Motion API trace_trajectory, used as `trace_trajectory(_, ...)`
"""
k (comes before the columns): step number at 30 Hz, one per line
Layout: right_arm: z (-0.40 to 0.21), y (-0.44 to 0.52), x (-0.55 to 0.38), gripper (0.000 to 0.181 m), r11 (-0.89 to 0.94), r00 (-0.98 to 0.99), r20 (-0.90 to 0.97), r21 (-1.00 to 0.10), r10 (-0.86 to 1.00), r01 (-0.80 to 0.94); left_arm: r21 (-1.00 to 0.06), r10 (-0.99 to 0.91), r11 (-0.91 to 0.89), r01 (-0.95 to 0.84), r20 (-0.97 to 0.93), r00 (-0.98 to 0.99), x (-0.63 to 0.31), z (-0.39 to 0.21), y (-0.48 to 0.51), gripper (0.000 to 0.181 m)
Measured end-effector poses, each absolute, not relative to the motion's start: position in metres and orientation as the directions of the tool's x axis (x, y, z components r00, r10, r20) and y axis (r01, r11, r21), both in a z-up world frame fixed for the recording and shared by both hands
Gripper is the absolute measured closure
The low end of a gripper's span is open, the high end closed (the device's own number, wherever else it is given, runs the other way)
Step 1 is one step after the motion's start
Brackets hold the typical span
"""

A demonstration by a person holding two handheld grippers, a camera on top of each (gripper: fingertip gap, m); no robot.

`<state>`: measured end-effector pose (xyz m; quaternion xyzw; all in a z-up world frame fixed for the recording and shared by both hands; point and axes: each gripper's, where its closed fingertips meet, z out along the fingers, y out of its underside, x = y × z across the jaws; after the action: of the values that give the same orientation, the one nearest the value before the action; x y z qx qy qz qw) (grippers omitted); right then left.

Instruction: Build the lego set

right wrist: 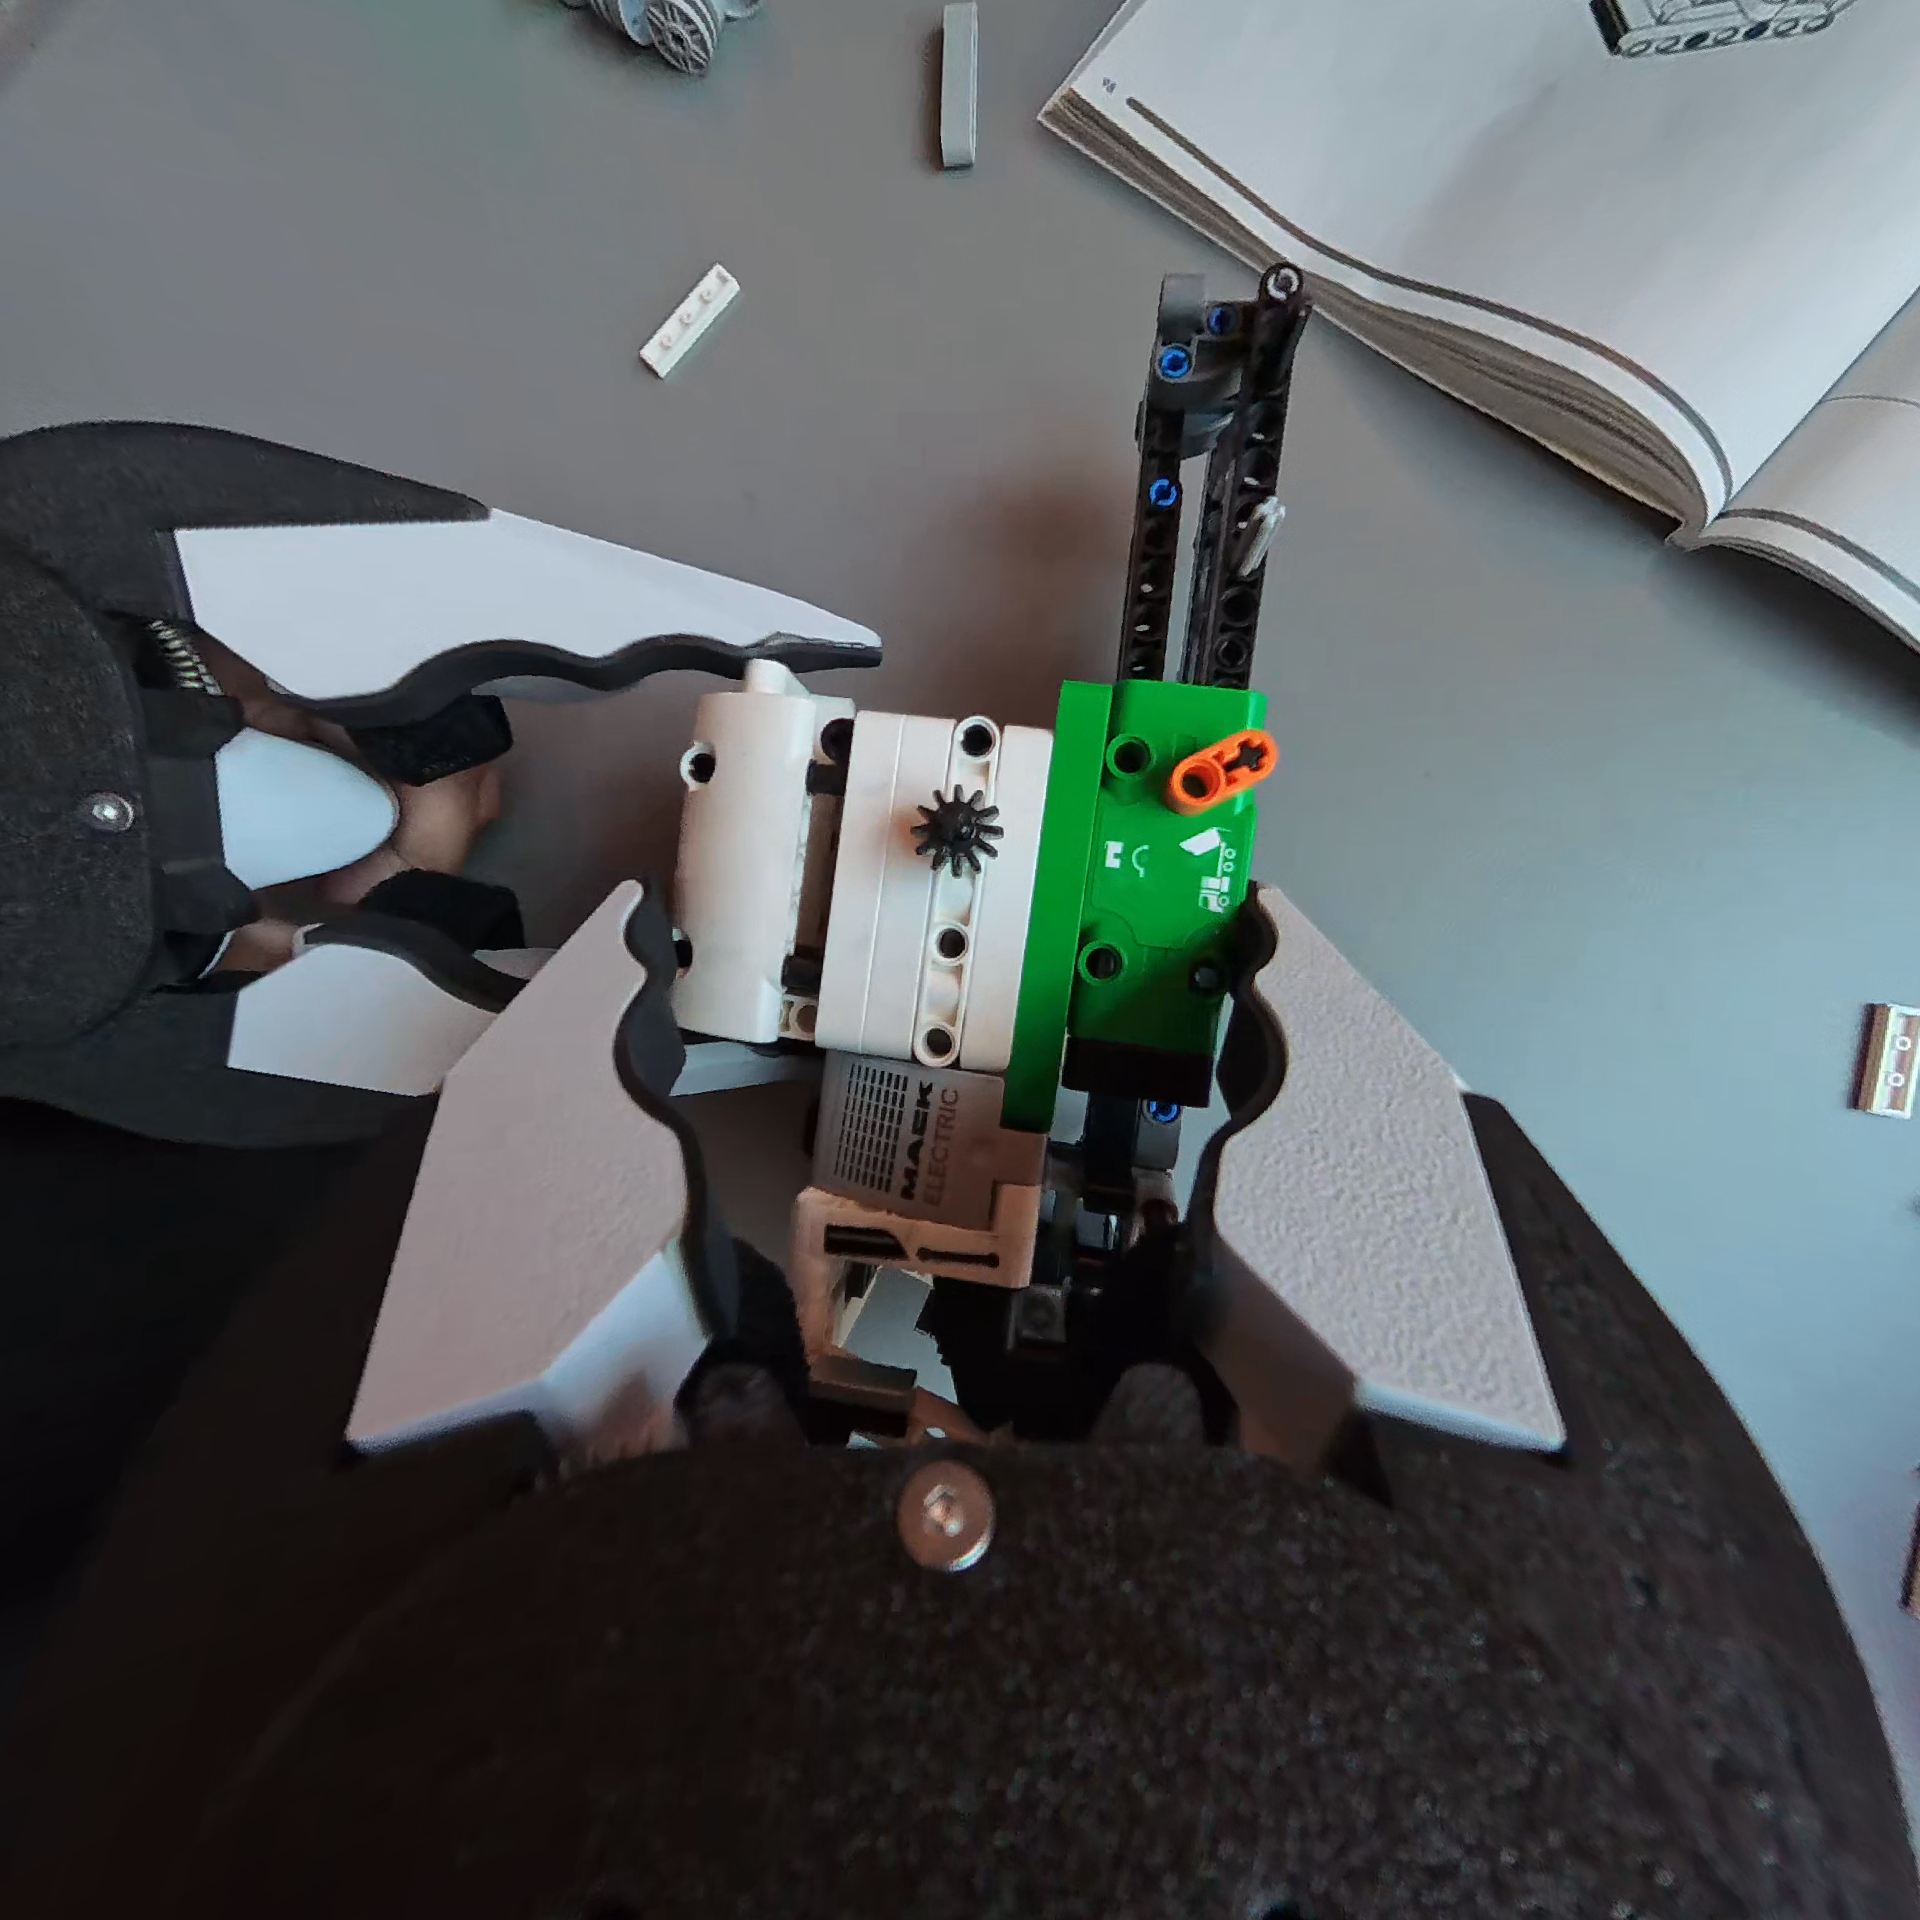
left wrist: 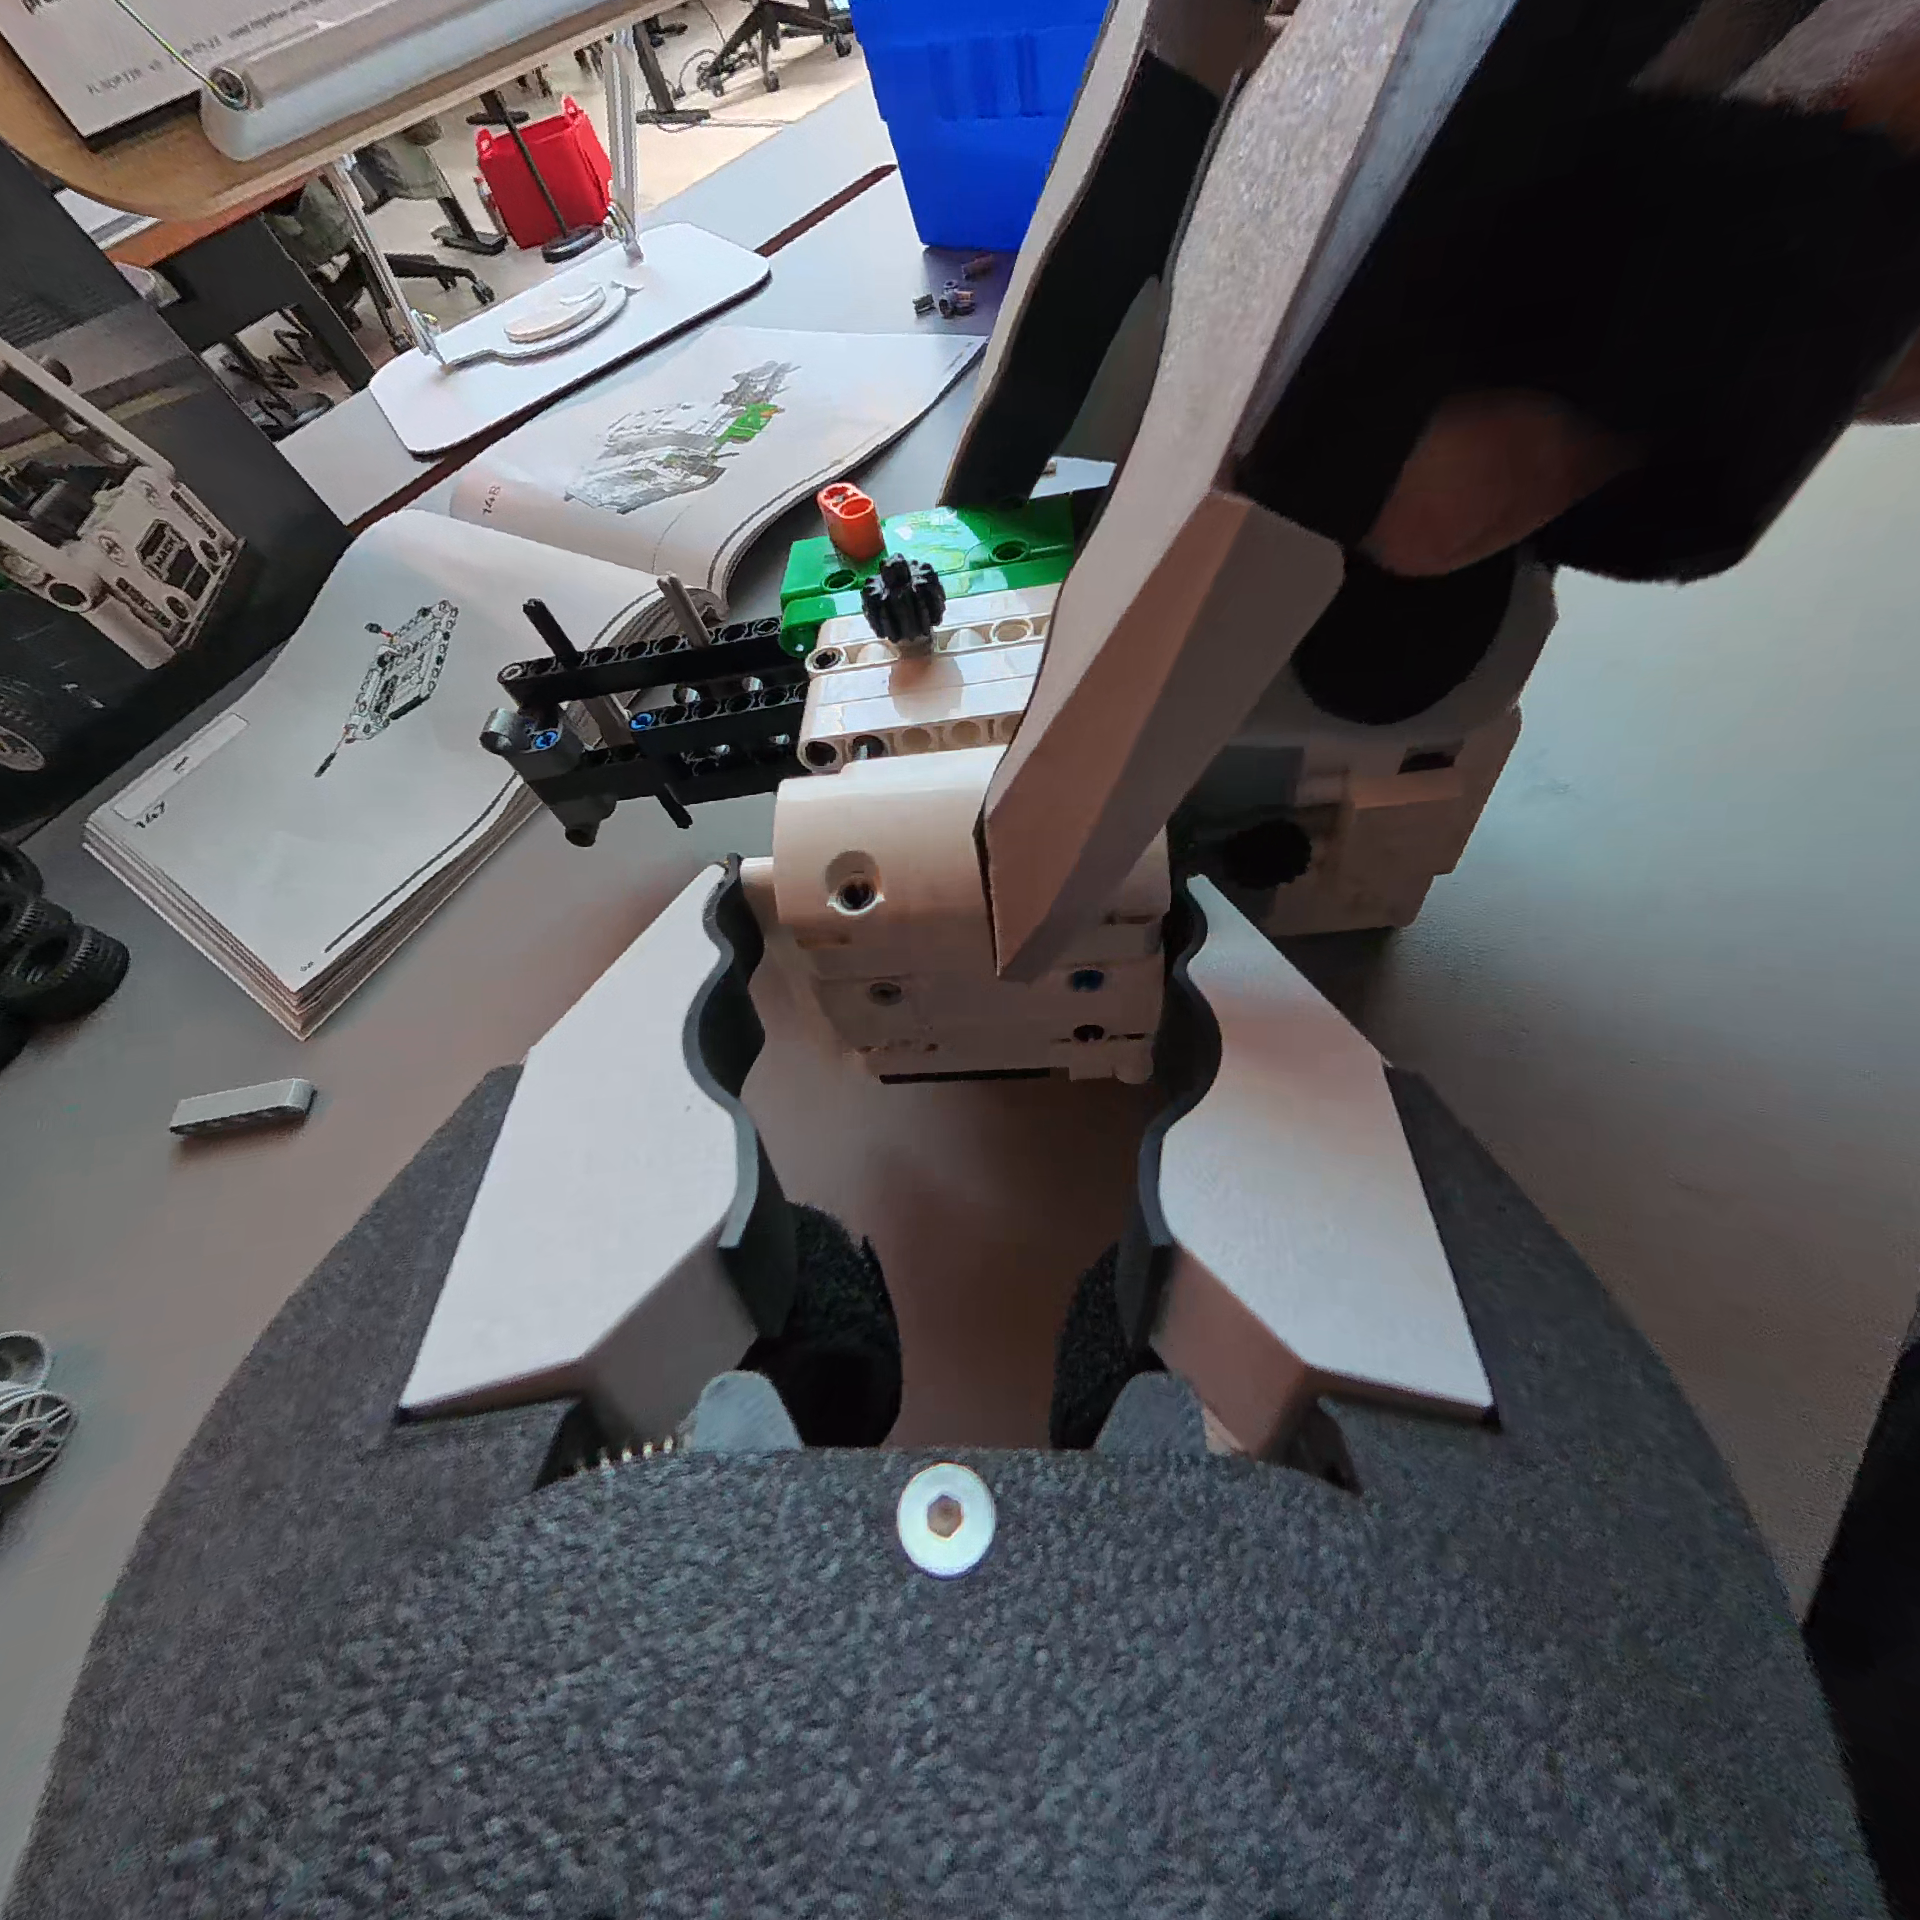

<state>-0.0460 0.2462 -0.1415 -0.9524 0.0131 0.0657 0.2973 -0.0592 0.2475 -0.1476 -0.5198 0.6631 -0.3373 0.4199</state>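
Observation:
A part-built lego assembly [right wrist: 935, 914] has white beams, a green panel [right wrist: 1153, 894], a black gear [right wrist: 956, 831], an orange connector [right wrist: 1221, 769] and long black beams [right wrist: 1205, 499]. My right gripper [right wrist: 945, 925] is shut on it from above, one finger on the white side, one on the green side. My left gripper [left wrist: 961, 914] clasps the white end [left wrist: 883, 862] between its tips; it also shows in the right wrist view [right wrist: 769, 842]. The right gripper [left wrist: 1018, 717] shows from above in the left wrist view. I cannot tell if the assembly touches the table.
An open instruction booklet [left wrist: 343, 748] [right wrist: 1507, 208] lies beyond the black beams. A loose grey beam [left wrist: 244, 1107] [right wrist: 958, 83], a white plate [right wrist: 691, 320], grey wheels [left wrist: 31, 1413] and black tyres [left wrist: 52, 956] lie on the grey table. A blue bin [left wrist: 966, 114] stands behind. My two grippers' fingertips are within a few centimetres of each other.

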Motion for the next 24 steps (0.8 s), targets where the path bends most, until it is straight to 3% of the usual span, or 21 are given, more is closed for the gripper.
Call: trace_trajectory(24, -0.1433, 0.2442, -0.0459, 0.077, -0.846, 0.992, -0.127, -0.527, -0.012, -0.078, -0.800, -0.964, 0.261, -0.540, -0.245, -0.102, -0.0610, -0.1522, 0.2490, 0.107)
